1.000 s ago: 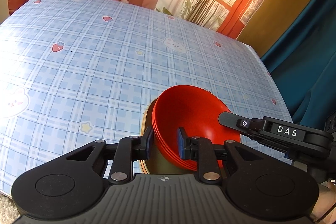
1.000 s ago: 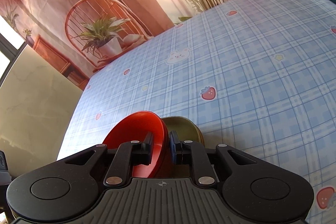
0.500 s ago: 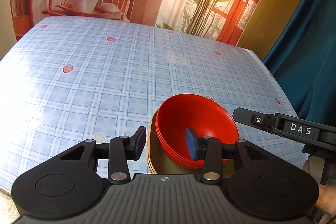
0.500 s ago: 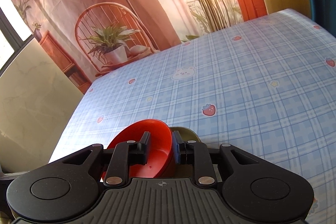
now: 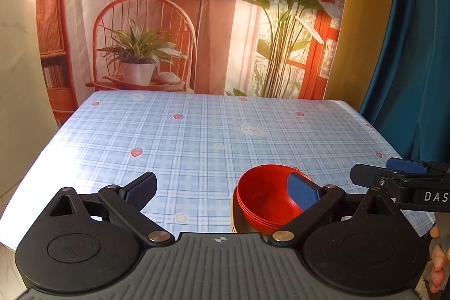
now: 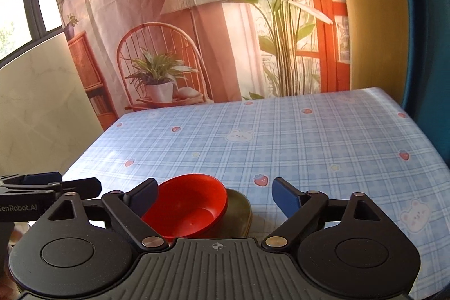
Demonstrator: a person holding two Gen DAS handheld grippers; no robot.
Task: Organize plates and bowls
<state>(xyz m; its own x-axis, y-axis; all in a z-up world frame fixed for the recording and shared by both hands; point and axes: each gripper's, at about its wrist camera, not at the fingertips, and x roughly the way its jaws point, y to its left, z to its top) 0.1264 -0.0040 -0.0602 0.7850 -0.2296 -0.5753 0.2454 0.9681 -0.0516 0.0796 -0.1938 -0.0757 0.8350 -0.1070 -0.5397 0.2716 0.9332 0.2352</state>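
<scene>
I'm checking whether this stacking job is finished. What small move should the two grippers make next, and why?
Probably just lift both clear. The red bowls sit nested on the olive plate, and the left gripper and right gripper have wide-open jaws holding nothing. No other dish shows on the table.

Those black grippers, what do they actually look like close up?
Each, the left gripper and the right gripper, has a ribbed grey body, black linkage arms with silver rivets and blue pads. White lettering marks their sides.
</scene>
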